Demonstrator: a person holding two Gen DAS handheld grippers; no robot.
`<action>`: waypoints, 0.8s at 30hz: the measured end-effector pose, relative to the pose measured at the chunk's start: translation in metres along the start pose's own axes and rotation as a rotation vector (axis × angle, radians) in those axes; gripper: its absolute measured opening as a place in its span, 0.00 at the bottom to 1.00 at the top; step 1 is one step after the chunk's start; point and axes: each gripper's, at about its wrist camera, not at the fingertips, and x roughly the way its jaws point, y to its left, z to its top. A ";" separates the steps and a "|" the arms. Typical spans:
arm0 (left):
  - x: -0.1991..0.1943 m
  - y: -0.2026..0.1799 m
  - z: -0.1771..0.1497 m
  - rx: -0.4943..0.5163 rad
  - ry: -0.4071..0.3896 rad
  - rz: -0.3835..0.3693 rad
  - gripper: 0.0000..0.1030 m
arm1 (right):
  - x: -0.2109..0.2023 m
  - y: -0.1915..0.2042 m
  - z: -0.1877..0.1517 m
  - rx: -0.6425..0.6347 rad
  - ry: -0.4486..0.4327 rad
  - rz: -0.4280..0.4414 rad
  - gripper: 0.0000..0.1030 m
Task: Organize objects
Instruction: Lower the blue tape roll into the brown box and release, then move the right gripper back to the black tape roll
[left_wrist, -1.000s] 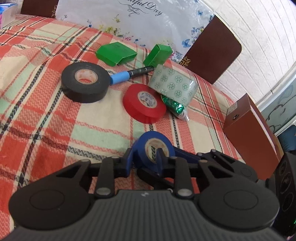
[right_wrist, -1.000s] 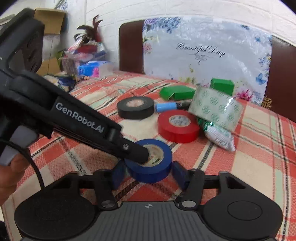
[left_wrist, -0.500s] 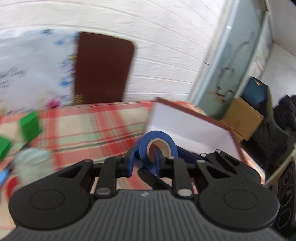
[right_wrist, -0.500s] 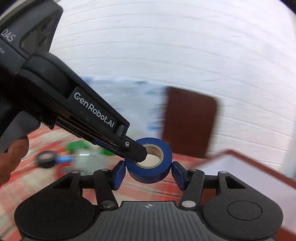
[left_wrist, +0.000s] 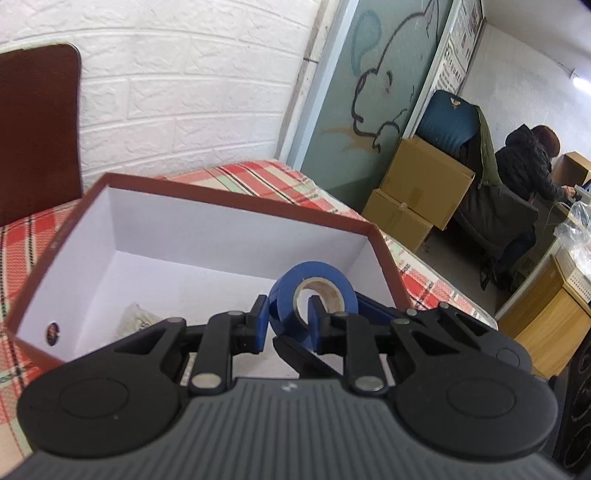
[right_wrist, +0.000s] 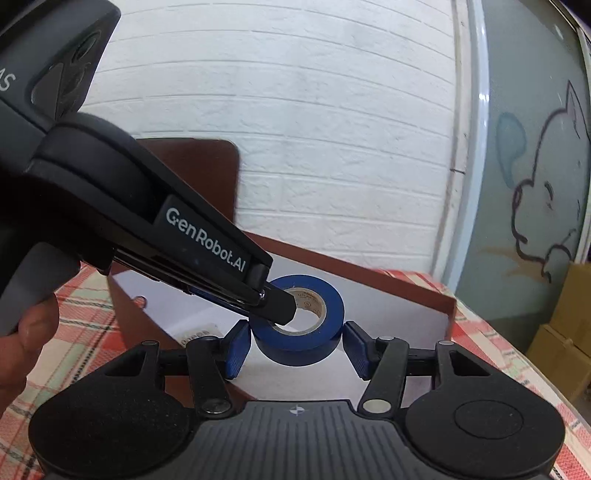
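Since the earlier frame the blue tape roll (left_wrist: 313, 291) has been carried off the plaid tablecloth (left_wrist: 266, 177), away from the other rolls, and now hangs over the open box (left_wrist: 236, 206) near its right wall. The left gripper (left_wrist: 286, 319) is clamped almost closed on the roll's wall, one finger through the core and the other against the outer face. The right gripper (right_wrist: 295, 349) brackets the same roll half open; its jaws have just been opening, and its blue pads (right_wrist: 238, 347) stand just clear of the tape on either side. The white box interior holds a small pale packet (left_wrist: 138, 319) near the front-left corner. The box sits at the table's far right corner, beside the brick wall (left_wrist: 184, 92). Judgement: the release step is in hand. Good practice would be to lower the roll close to the box floor, clear of the right wall, withdraw the right gripper first, then open the left so the roll drops flat and does not roll.
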 end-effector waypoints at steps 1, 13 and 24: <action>0.004 -0.001 -0.001 0.001 0.006 0.006 0.23 | 0.001 -0.001 -0.001 0.011 -0.008 -0.003 0.57; -0.062 0.015 -0.015 -0.015 -0.127 0.064 0.24 | -0.039 0.017 -0.004 0.020 -0.145 0.067 0.59; -0.145 0.099 -0.085 -0.208 -0.165 0.267 0.24 | -0.040 0.132 -0.016 -0.111 -0.048 0.367 0.57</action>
